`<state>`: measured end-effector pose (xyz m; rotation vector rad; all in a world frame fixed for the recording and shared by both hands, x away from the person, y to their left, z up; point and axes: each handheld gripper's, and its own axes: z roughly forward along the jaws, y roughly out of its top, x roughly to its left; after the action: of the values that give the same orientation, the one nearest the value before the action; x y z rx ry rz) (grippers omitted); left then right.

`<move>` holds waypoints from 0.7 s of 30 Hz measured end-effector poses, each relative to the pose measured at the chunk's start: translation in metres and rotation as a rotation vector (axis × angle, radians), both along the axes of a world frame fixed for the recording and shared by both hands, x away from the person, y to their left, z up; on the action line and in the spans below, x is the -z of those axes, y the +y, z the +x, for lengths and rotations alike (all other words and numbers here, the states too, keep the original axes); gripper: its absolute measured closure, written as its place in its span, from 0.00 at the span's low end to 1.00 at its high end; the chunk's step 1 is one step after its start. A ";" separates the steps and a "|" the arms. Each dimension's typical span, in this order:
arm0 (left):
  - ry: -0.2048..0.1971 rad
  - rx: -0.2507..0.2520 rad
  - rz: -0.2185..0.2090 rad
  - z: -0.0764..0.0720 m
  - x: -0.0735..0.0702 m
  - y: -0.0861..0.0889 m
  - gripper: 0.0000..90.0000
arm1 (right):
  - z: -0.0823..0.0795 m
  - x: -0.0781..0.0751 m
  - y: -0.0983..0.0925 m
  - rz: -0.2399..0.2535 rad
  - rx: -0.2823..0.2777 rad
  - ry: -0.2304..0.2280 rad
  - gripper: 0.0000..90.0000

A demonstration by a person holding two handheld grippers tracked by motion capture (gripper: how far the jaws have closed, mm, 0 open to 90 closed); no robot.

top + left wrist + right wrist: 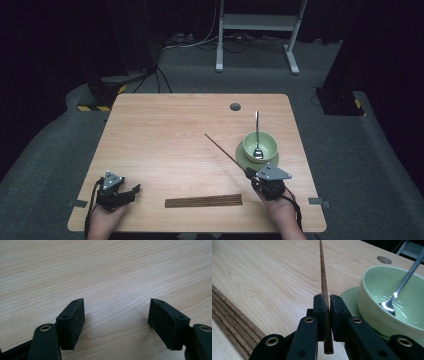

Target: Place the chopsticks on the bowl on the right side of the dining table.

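Progress: one chopstick (225, 152) has been taken up and is clear of the row of chopsticks (203, 201) that lies flat along the near edge of the table (165, 125), a little right of the middle. Judging by the setting, the work is laying a place beside the bowl (260, 145), and the stick has not yet been set down. The rest of the row appears untouched, so most of the work seems to remain.

Right gripper (327, 300): jaws closed tight on the thick end of the chopstick, which passes between the pads with a short stub sticking out behind them. In the high view this gripper (250, 174) sits near the near right corner, just in front of the bowl.

Left gripper (116, 312): jaws standing wide apart with nothing between them, bare wood beneath. In the high view it (131, 192) rests close to the near left corner, well apart from everything else.

Condition of the chopstick: dark brown wood, straight, tapering to a fine tip. It slants from the gripper away towards the middle of the table, passing just left of the bowl without touching it.

Bowl: pale green, on a matching saucer (243, 156) towards the right edge, with a metal spoon (257, 135) standing in it, handle leaning on the far rim.
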<state>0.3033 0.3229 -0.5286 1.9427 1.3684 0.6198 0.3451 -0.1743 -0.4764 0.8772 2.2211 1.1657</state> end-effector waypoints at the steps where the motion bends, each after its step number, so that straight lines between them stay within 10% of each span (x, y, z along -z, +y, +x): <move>1: 0.000 0.000 0.000 0.000 0.000 0.000 0.33 | 0.000 0.000 0.000 0.000 0.000 0.000 0.93; 21: 0.000 0.001 -0.002 0.000 0.000 0.000 0.33 | 0.017 -0.009 -0.032 0.056 0.124 -0.015 0.93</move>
<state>0.3033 0.3229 -0.5286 1.9422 1.3675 0.6179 0.3617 -0.2058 -0.4679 1.0099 2.0990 1.1776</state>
